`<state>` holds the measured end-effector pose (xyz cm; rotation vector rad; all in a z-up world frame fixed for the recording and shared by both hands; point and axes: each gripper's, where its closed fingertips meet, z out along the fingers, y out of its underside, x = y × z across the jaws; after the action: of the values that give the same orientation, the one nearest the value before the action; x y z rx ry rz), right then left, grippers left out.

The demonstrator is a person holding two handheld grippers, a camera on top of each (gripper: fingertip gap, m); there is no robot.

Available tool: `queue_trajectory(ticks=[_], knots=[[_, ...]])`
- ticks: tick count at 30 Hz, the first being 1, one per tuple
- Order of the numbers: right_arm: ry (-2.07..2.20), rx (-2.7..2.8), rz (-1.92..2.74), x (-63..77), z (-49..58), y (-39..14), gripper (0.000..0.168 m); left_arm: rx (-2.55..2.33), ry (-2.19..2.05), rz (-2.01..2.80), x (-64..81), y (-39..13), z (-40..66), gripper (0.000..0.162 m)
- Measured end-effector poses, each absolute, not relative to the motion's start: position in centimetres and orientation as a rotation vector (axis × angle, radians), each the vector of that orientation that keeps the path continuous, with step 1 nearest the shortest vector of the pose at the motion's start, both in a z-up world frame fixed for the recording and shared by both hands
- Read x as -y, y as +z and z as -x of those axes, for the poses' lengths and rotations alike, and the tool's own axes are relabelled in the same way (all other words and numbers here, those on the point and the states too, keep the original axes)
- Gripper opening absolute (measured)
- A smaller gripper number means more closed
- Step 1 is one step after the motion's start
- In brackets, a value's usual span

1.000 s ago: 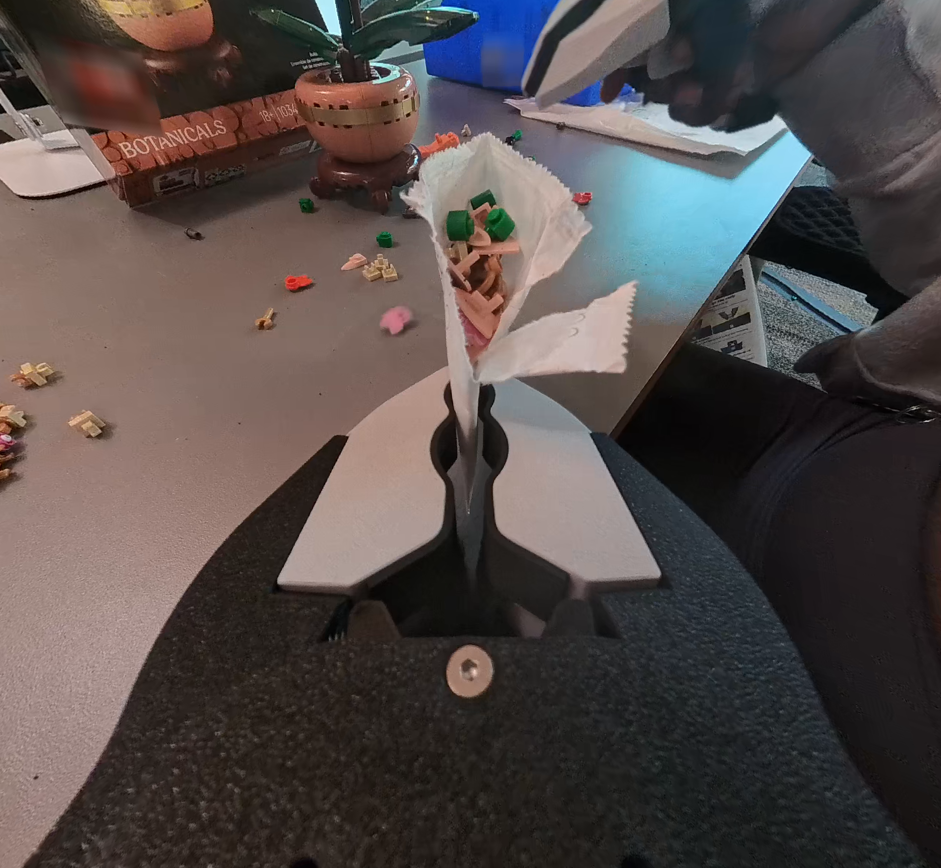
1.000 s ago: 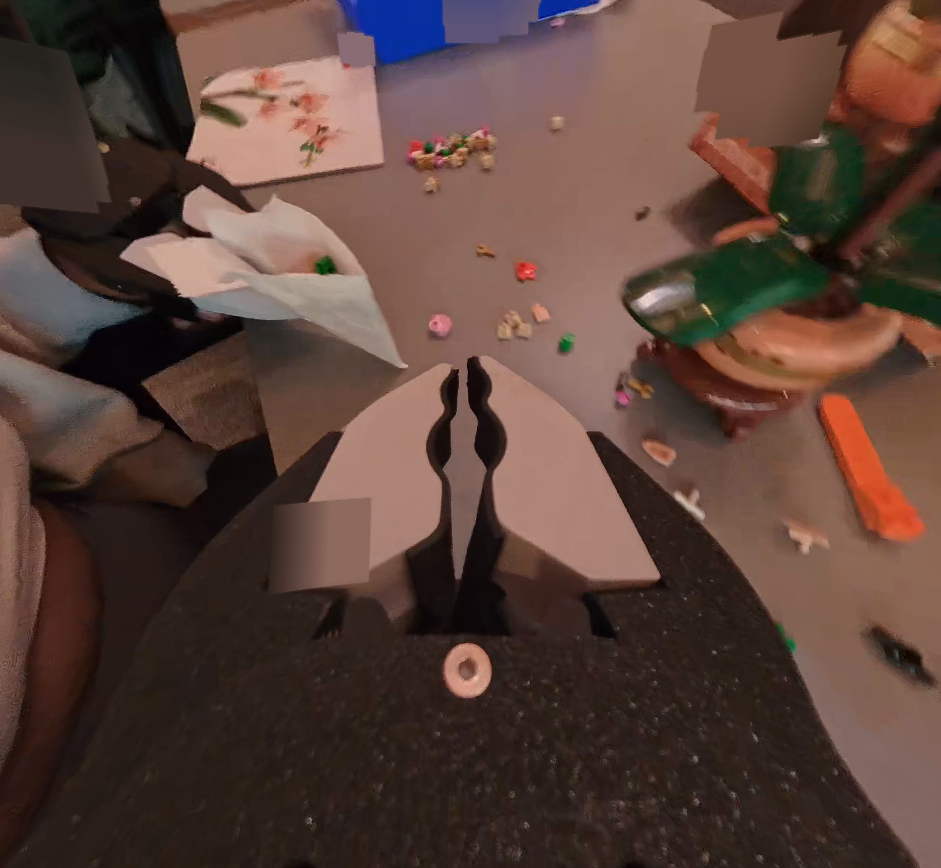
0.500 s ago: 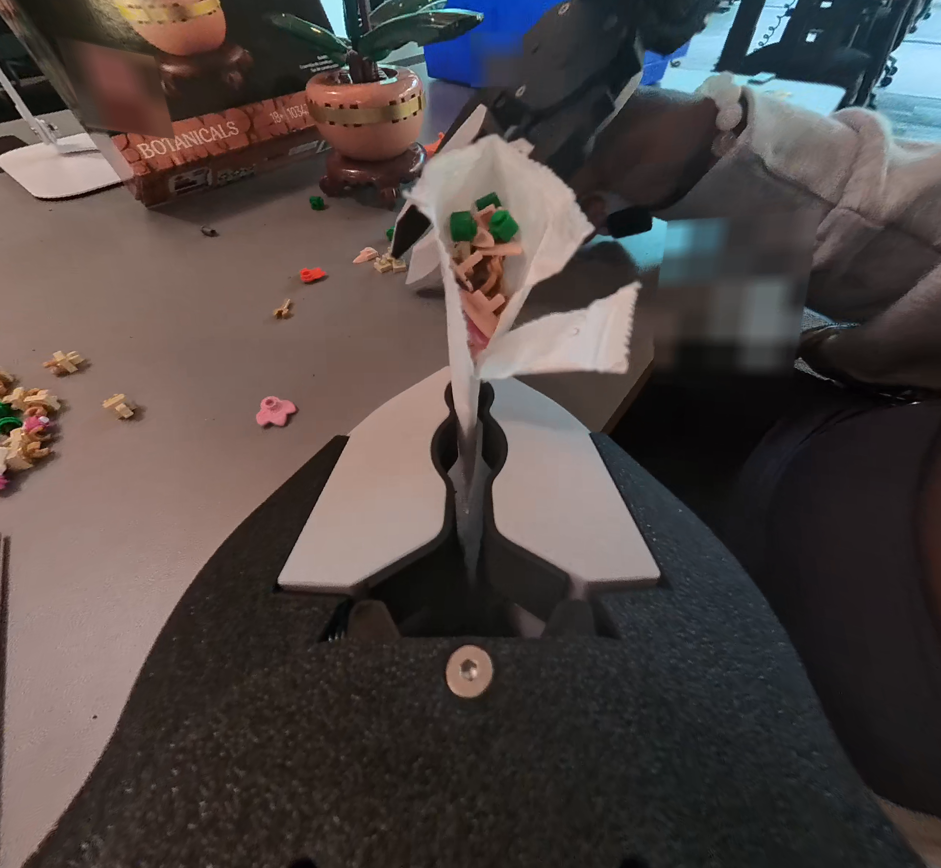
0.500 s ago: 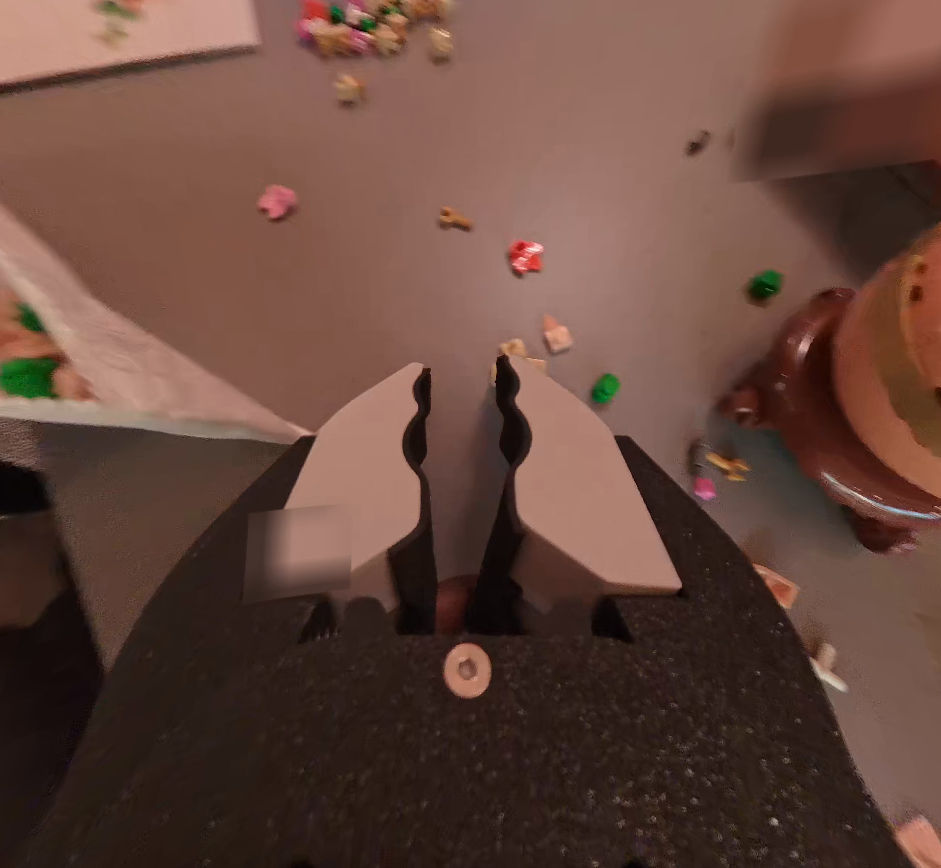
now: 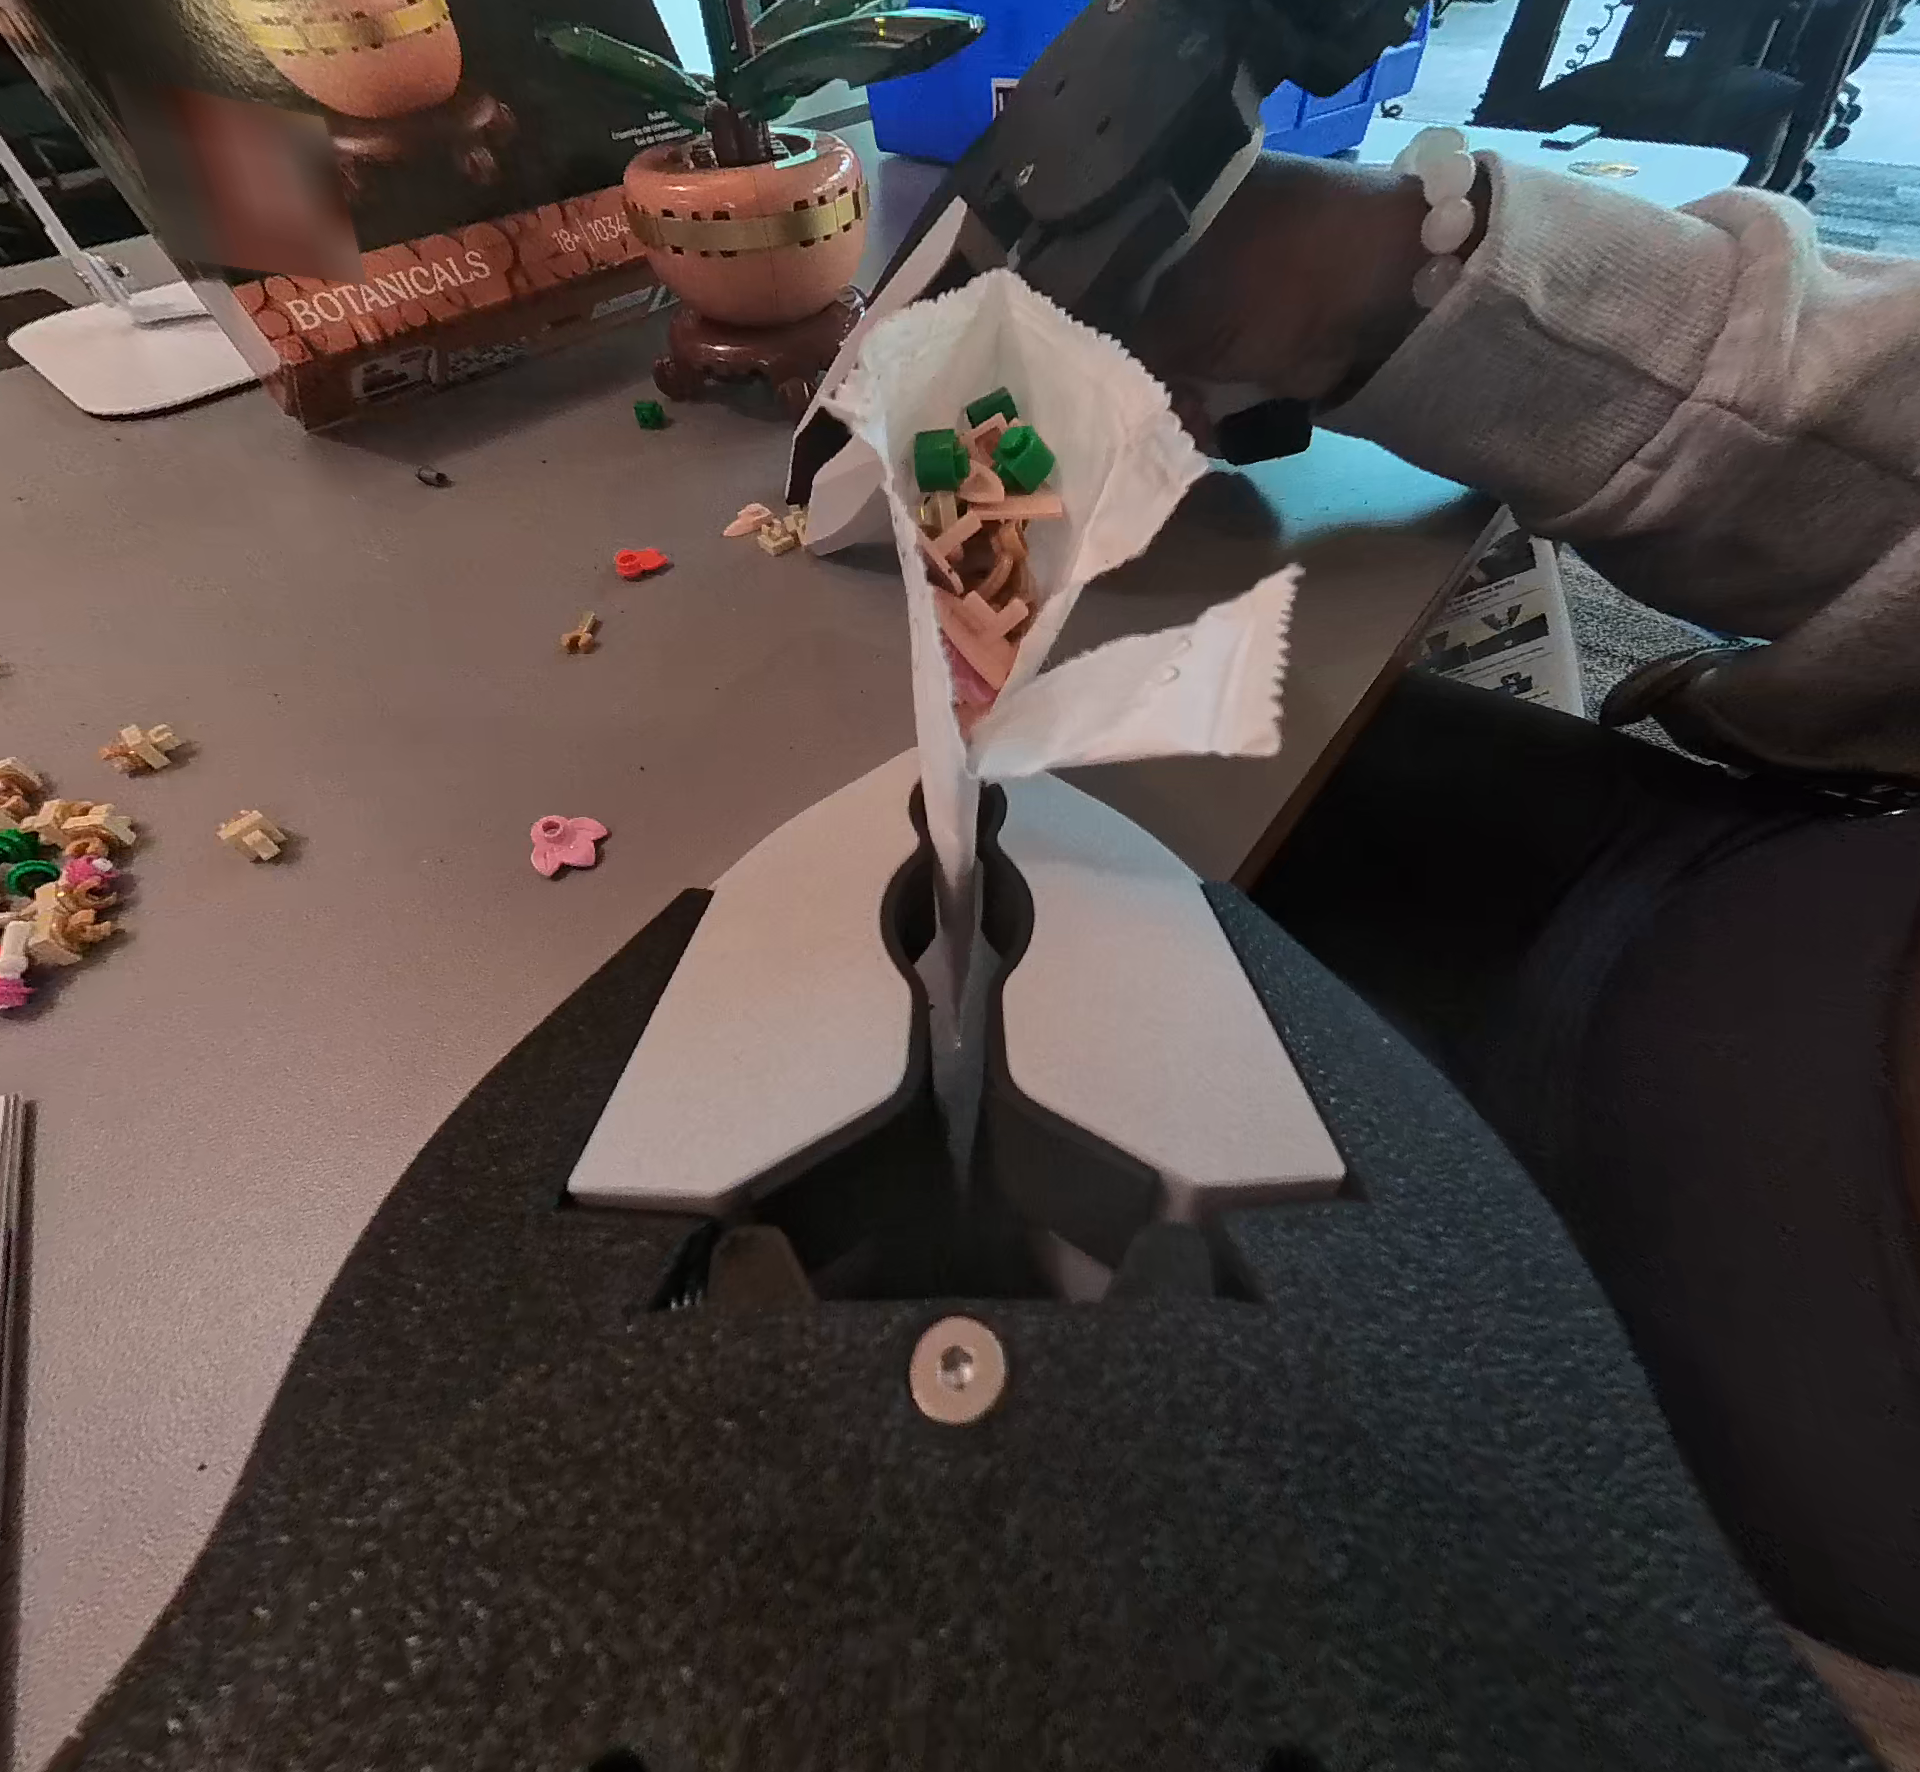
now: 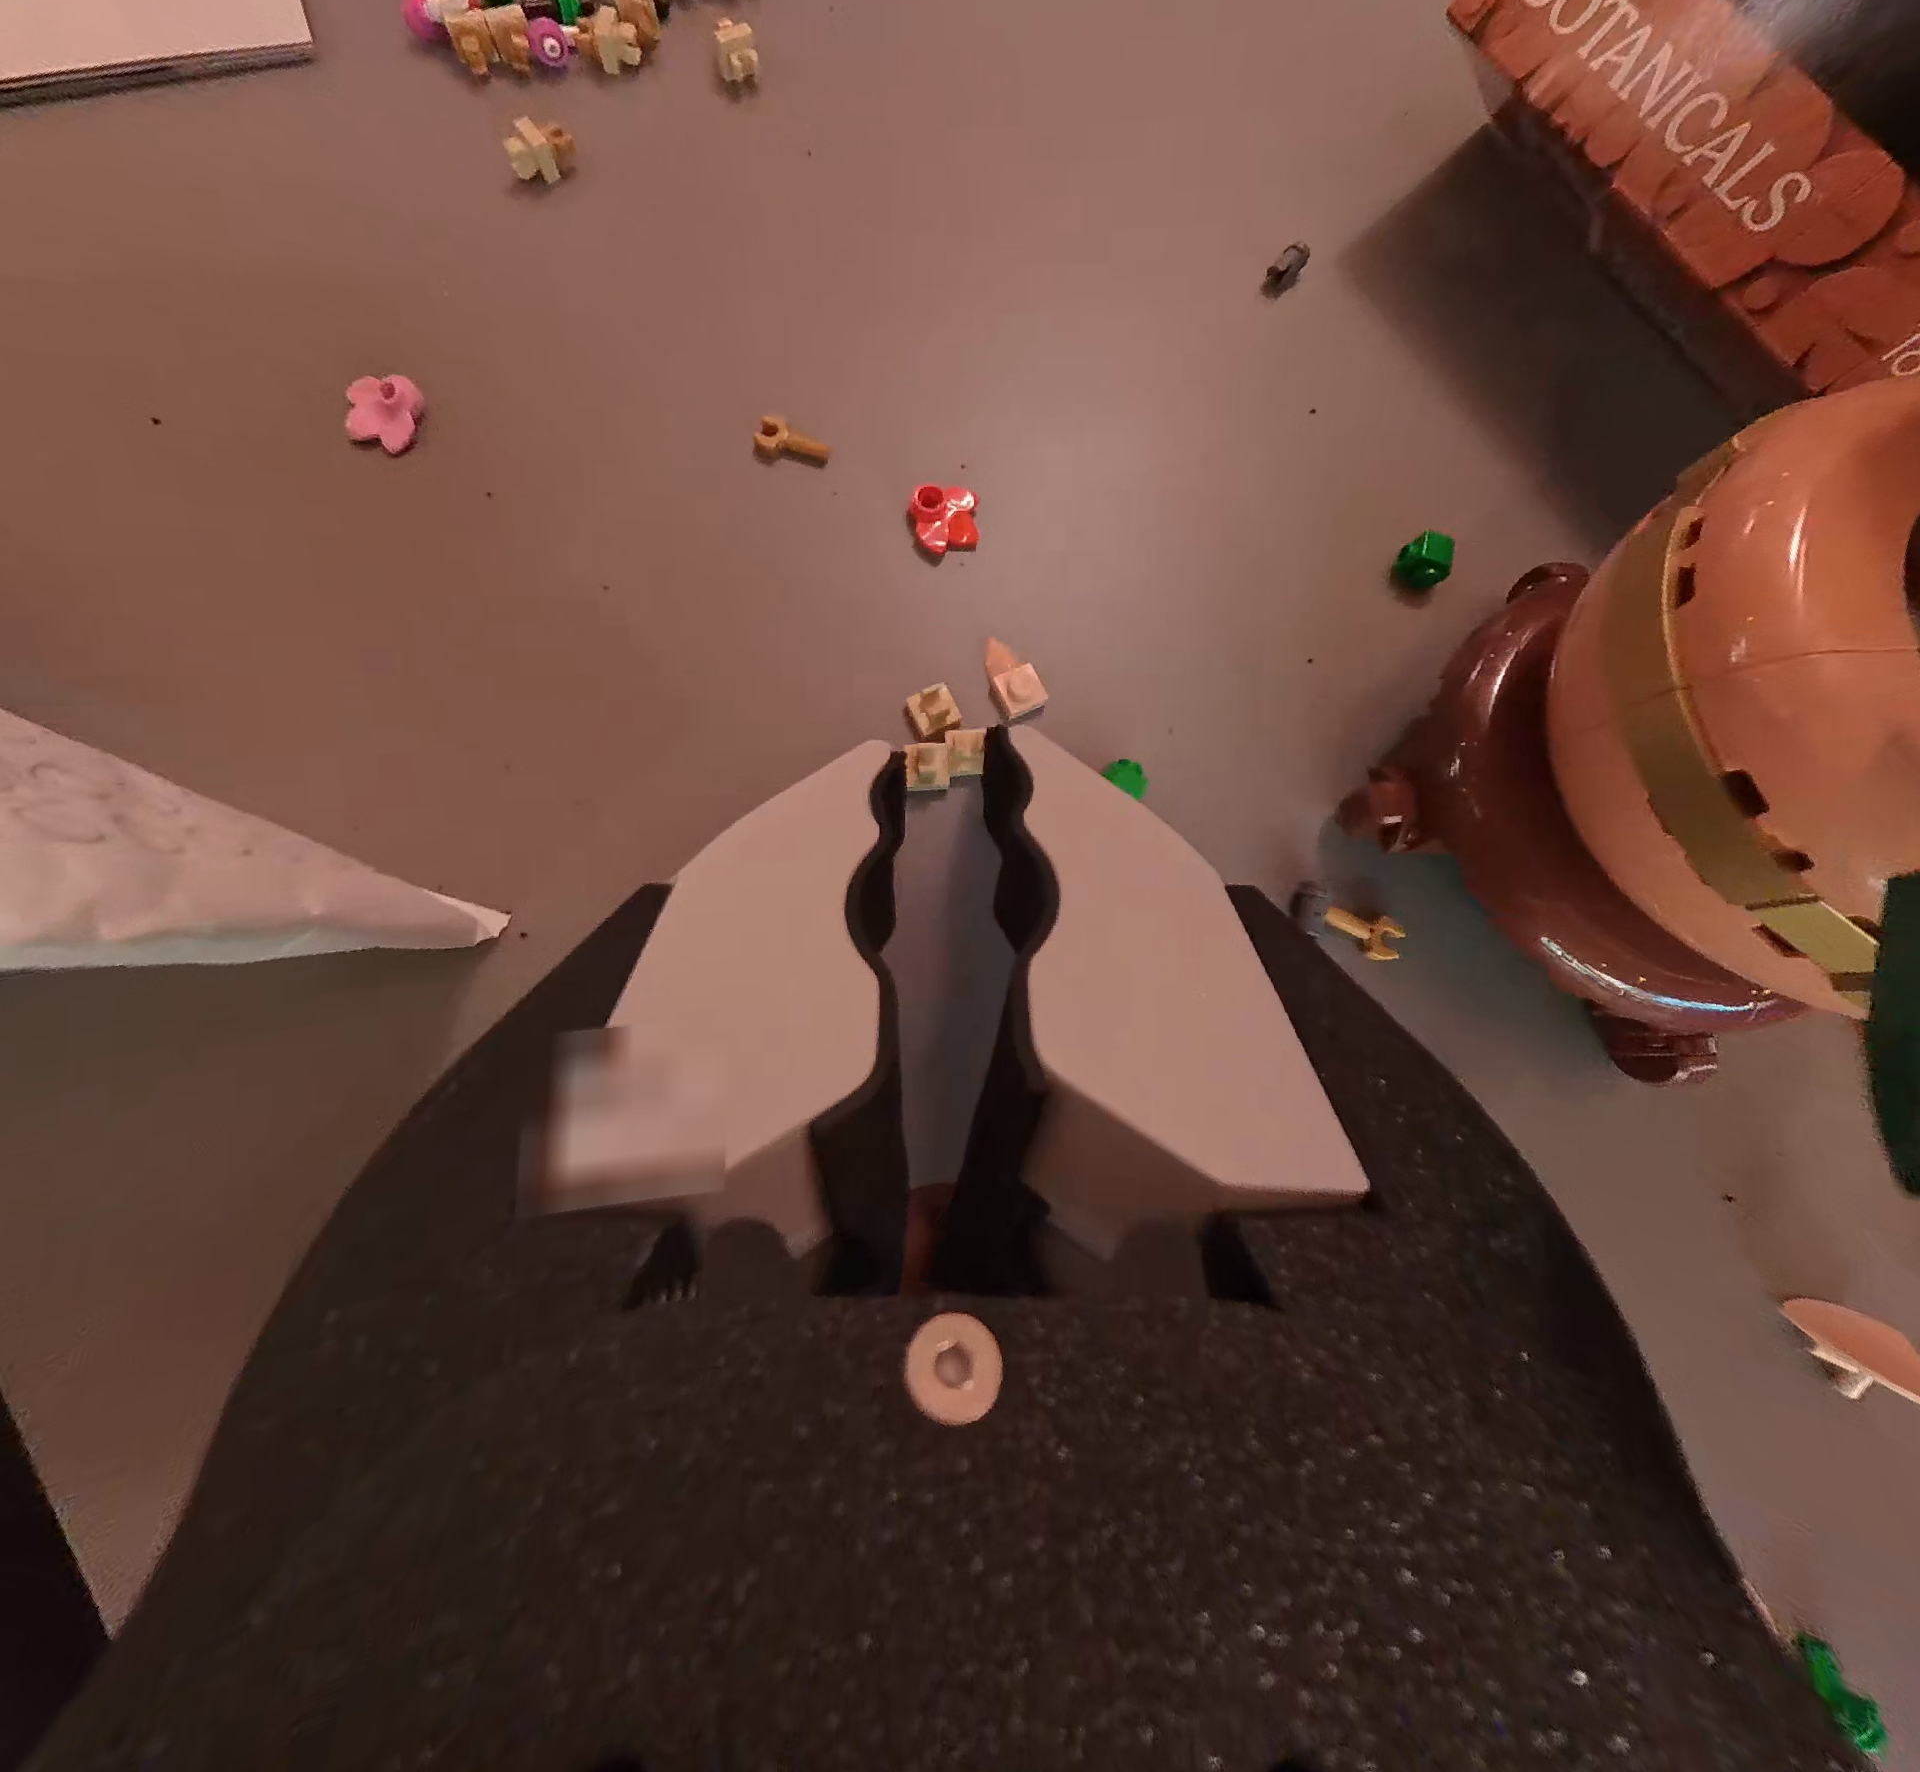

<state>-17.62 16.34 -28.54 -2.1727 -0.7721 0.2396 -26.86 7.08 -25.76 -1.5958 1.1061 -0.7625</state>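
A torn white paper bag (image 5: 1049,517) is pinched at its lower end by the clenched left claw (image 5: 961,839) and held upright above the counter edge; small green, tan and pink bricks are seen inside its open mouth. The right claw (image 6: 943,754) is parted, its tips set down around two tan bricks (image 6: 943,758). A grey counter (image 6: 623,579) is strewn with loose pieces beside a brick-built flowerpot (image 6: 1714,766) and a product box (image 5: 416,288).
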Motion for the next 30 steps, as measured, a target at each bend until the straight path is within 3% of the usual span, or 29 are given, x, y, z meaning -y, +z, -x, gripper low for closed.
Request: queue_trajectory(ticks=[8, 13, 20, 30], knots=[[0.227, 0.773, 2.163, -16.2, 16.8, -28.4, 0.004, -1.105, -0.759, 1.595, -7.1, -25.7, 26.9, 0.002], [0.268, 0.774, 2.149, -16.4, 17.6, -28.0, 0.025, -1.109, -0.753, 1.594, -7.1, -25.8, 26.9, 0.002], [0.279, 0.749, 2.204, -17.6, 18.6, -28.6, 0.008, -1.111, -0.752, 1.592, -7.1, -25.7, 26.9, 0.002], [0.381, 0.687, 2.126, -16.3, 18.4, -27.0, 0.006, -1.109, -0.732, 1.584, -7.2, -25.7, 26.8, 0.000]])
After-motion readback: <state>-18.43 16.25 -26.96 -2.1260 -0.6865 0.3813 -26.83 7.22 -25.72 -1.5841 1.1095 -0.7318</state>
